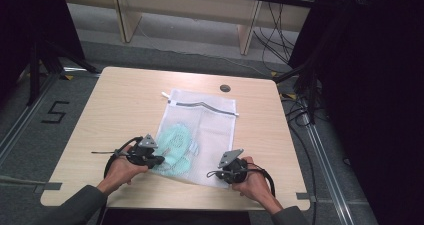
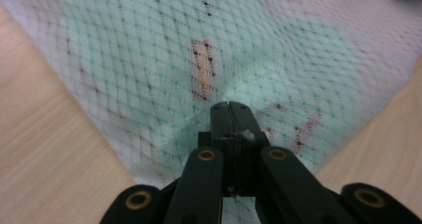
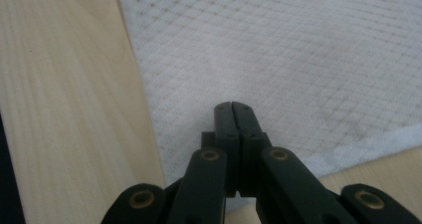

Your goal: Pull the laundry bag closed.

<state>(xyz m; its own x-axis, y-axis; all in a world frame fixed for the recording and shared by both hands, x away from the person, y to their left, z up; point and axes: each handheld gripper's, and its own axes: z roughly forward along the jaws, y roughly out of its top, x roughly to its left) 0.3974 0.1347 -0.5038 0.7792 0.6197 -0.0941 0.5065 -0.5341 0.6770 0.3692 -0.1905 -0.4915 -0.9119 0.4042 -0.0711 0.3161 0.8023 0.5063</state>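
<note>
Your left tool (image 1: 159, 159) and right tool (image 1: 222, 171) sit fully closed, gripping nothing, over the mesh laundry bag (image 1: 200, 125) near the worktop's (image 1: 115, 100) front edge, its green garment (image 1: 175, 141) already inside, zipper (image 1: 202, 105) apparently shut.

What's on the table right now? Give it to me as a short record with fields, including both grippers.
surface: wooden table
main item: white mesh laundry bag, lying flat
zipper: at the bag's far edge
contents: mint-green garment inside, toward the bag's left near part
left gripper: jaws shut, at the bag's near left corner over the green garment
right gripper: jaws shut, at the bag's near right corner
grip on mesh: cannot tell
</note>
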